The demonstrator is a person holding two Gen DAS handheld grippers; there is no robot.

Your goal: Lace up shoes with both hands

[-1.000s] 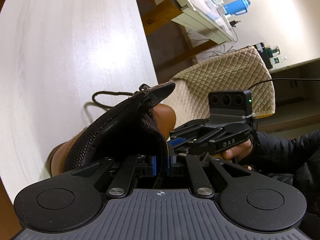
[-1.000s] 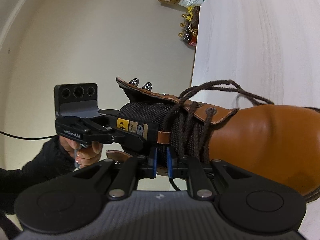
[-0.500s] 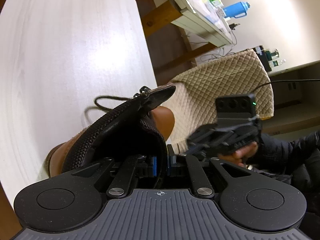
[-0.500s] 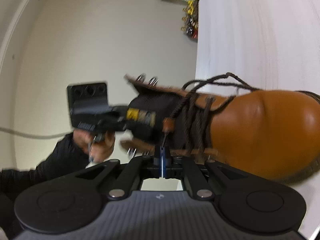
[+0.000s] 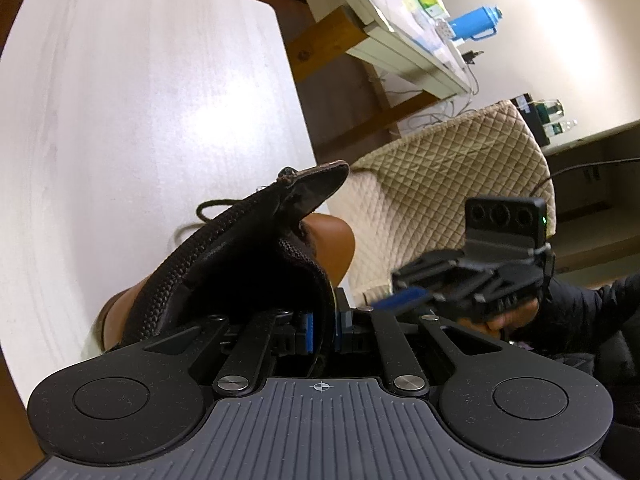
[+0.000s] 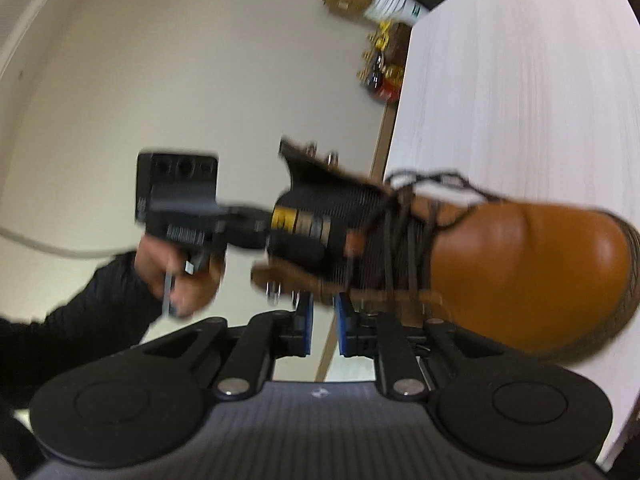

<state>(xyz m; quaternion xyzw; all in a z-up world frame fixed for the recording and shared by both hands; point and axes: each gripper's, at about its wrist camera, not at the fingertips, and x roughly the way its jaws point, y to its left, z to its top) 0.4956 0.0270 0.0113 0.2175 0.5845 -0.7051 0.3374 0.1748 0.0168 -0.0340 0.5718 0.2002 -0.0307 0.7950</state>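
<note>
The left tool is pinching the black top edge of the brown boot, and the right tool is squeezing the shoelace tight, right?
Not quite. The left tool does pinch the black collar of the brown boot. But the right tool is not squeezing the shoelace. The right wrist view shows its blue pads apart with nothing between them; only floor and table edge show through the gap.

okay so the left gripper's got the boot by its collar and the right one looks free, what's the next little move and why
Probably bring the right gripper back to the loose lace and pinch it. Its jaws stand apart with nothing between them, while the left gripper is clamped on the boot collar, and the upper hooks look unlaced.
</note>
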